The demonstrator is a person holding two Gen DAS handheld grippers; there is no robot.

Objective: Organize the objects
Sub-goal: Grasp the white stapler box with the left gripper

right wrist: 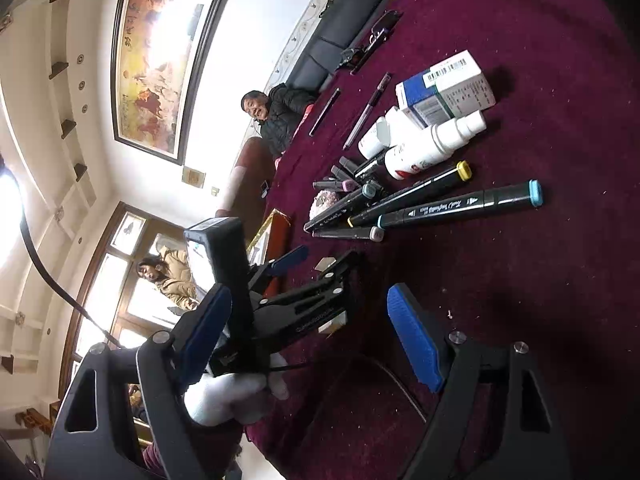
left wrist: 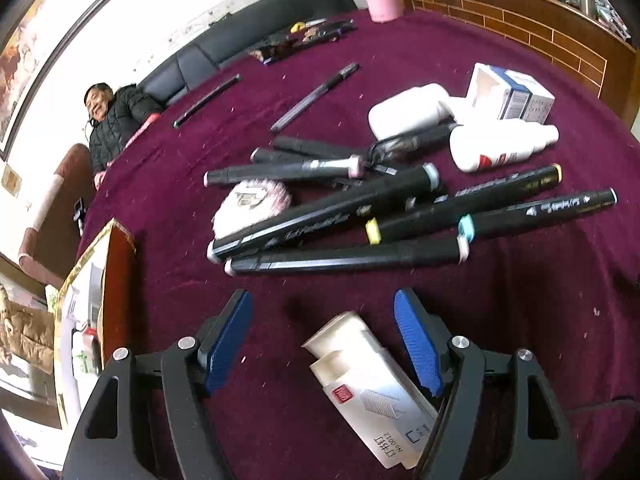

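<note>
The dark red tablecloth (left wrist: pixel 500 320) carries a heap of black markers (left wrist: pixel 360 216) beside two white bottles (left wrist: pixel 404 110); the left gripper (left wrist: pixel 324 344) stands spread around a small white box (left wrist: pixel 360 376), its pads apart from it; the right gripper (right wrist: pixel 308 336) is spread and empty.
</note>
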